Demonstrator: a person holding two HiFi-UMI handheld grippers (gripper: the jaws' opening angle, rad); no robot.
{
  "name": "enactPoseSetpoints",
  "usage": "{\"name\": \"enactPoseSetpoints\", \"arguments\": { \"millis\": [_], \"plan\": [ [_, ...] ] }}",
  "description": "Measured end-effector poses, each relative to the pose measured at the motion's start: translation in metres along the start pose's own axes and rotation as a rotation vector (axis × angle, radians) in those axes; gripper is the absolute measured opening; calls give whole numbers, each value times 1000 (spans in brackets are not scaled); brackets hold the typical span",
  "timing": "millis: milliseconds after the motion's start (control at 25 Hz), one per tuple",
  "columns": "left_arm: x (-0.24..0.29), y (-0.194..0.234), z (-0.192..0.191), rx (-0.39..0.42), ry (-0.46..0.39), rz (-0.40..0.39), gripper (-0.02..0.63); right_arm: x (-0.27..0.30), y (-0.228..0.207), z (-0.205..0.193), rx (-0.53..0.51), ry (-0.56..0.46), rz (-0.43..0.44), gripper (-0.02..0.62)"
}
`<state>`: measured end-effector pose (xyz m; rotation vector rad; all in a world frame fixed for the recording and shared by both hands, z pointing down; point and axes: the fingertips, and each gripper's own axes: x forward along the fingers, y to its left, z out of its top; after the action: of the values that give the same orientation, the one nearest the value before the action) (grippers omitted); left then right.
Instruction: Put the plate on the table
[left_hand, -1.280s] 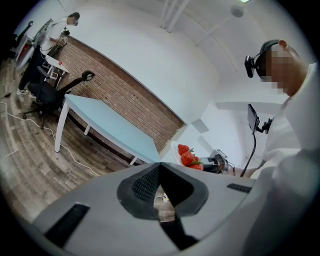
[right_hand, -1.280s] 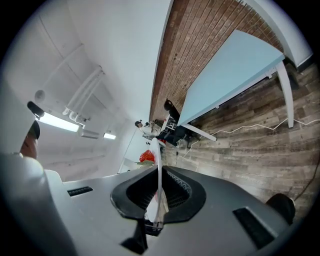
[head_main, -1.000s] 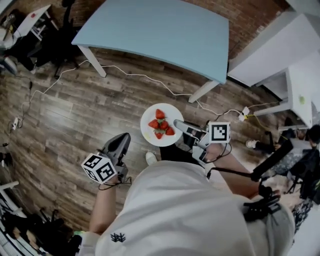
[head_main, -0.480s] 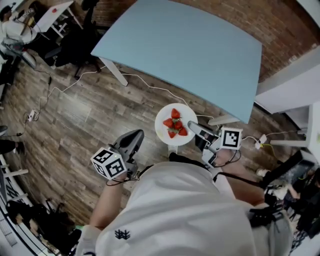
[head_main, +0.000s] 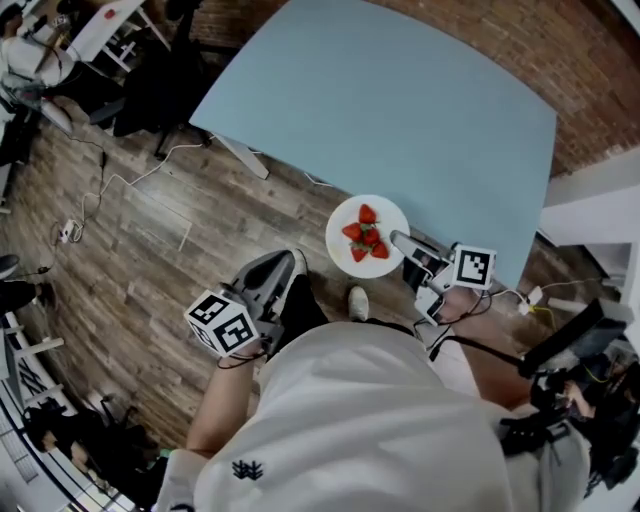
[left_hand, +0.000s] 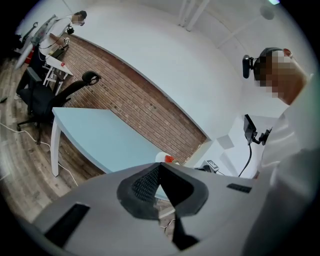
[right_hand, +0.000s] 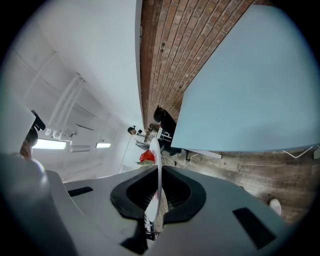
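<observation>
A white plate (head_main: 350, 255) with several strawberries (head_main: 366, 238) hangs level in the air, over the near edge of the light blue table (head_main: 400, 110). My right gripper (head_main: 398, 241) is shut on the plate's right rim. In the right gripper view the plate (right_hand: 158, 165) shows edge-on between the pads, with a strawberry (right_hand: 146, 157) beyond it. My left gripper (head_main: 288, 264) hangs lower left of the plate, over the wooden floor, shut and holding nothing. In the left gripper view its jaws (left_hand: 160, 166) meet at the tips, and the plate (left_hand: 161, 157) peeks above them.
The table's white legs (head_main: 243, 157) stand on the plank floor, where cables (head_main: 105, 185) trail. A black office chair (head_main: 150, 85) stands at the far left. A white desk (head_main: 600, 195) is to the right of the table. My shoe (head_main: 357, 302) shows below the plate.
I have walked up to the table, which now fills more of the head view. The plate, still in the right gripper, has gone from over the floor to the table's near edge.
</observation>
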<state>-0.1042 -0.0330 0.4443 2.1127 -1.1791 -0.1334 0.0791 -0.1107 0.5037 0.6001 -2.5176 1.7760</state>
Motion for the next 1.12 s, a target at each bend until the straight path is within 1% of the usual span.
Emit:
{"name": "enactPoseSetpoints", "arguments": {
  "millis": [160,320,440,560,720,840,1000,1120],
  "plan": [
    [16,54,47,6,39,-39,2,61,-10,46,27,-67,-27,25],
    [27,85,89,47,95,-102,2,100,-24,86,49,-161,-69,25],
    [38,105,111,69,126,-135,2,117,-52,115,103,-234,-103,25],
    [55,125,128,46,128,-145,2,129,-86,148,171,-295,-153,25],
    [83,134,149,33,103,-131,2,140,-124,201,224,-345,-171,25],
    [106,139,170,35,78,-92,2,148,-154,249,249,-368,-192,25],
    [135,135,189,46,68,-51,2,153,-196,309,281,-392,-227,25],
    [160,129,198,9,55,-47,2,161,-226,352,287,-390,-246,25]
  ]
}}
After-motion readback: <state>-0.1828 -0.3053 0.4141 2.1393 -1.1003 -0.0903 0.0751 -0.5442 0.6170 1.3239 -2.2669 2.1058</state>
